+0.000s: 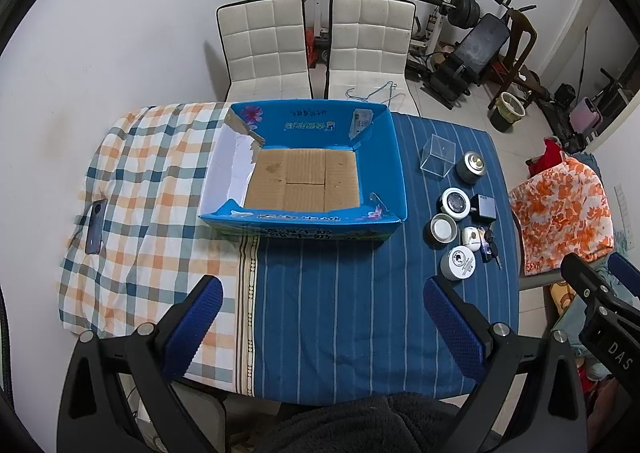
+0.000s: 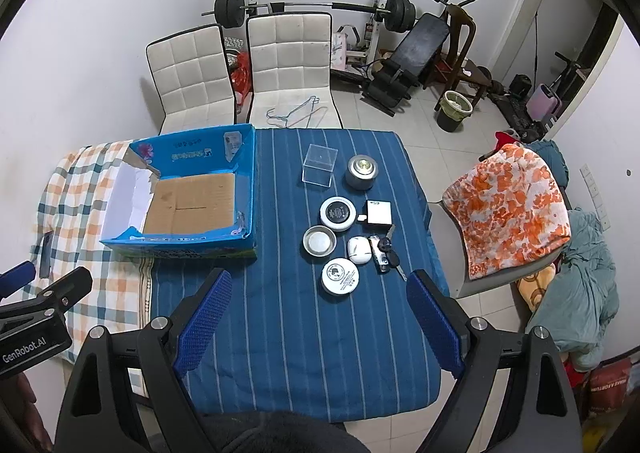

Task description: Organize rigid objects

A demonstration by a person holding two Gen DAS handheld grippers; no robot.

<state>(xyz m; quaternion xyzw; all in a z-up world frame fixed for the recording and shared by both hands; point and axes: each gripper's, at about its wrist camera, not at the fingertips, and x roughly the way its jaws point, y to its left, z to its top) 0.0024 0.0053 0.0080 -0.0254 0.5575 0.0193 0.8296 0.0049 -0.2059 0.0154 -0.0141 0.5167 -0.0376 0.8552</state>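
An open blue cardboard box (image 1: 386,157) (image 2: 246,189) with a bare brown floor stands on the table. To its right lie a clear plastic cube (image 2: 319,165), a grey metal tin (image 2: 362,172), a round black-and-white case (image 2: 338,213), a white cube charger (image 2: 379,212), a metal dish (image 2: 319,240), a white earbud case (image 2: 359,250), keys (image 2: 386,251) and a white round tin (image 2: 340,276). My left gripper (image 1: 322,327) is open and empty, near the table's front edge. My right gripper (image 2: 319,325) is open and empty, just short of the white tin.
The table wears a blue striped cloth (image 2: 280,333) and a checked cloth (image 1: 152,181) at left with a phone (image 1: 95,227) on it. Two white chairs (image 2: 288,65) stand behind. A chair with an orange floral cloth (image 2: 508,209) stands to the right. Gym equipment lines the back wall.
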